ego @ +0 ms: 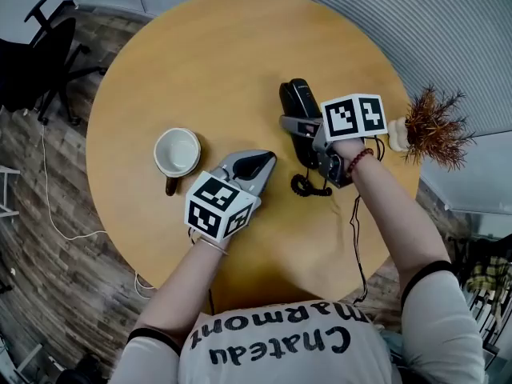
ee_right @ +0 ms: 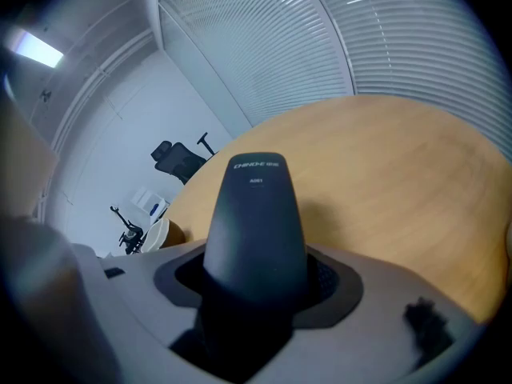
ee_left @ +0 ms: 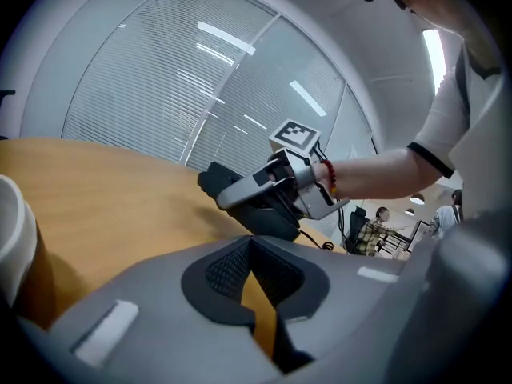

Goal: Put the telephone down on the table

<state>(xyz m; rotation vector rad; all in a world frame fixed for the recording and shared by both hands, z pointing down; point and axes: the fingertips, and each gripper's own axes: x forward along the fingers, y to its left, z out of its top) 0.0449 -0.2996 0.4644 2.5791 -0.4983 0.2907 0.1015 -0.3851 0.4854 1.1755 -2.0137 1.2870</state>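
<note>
telephone (ego: 298, 102), a black handset, pinched between the jaws of the right gripper (ego: 308, 134) low over the right half of the round wooden table (ego: 208, 62); its far end points toward the far edge, and its coiled cord (ego: 308, 186) lies on the wood just nearer the person. whether the handset touches the surface cannot be told. in the right gripper view the telephone (ee_right: 256, 222) stands straight out from between the dark pads of the right gripper (ee_right: 256, 272), which sit against both its sides. left gripper (ego: 260, 165) near the table's centre, aimed at the handset and apart from it; its jaws are drawn almost together and hold nothing. in the left gripper view only a thin slit of tabletop shows between the pads of the left gripper (ee_left: 252, 250), and beyond it the right gripper (ee_left: 240, 194) clasps the telephone (ee_left: 268, 214) close above the wood. cup (ego: 177, 152), white inside, stands upright left of centre, just beside the left gripper. dried plant (ego: 436, 126) at the table's right edge
</note>
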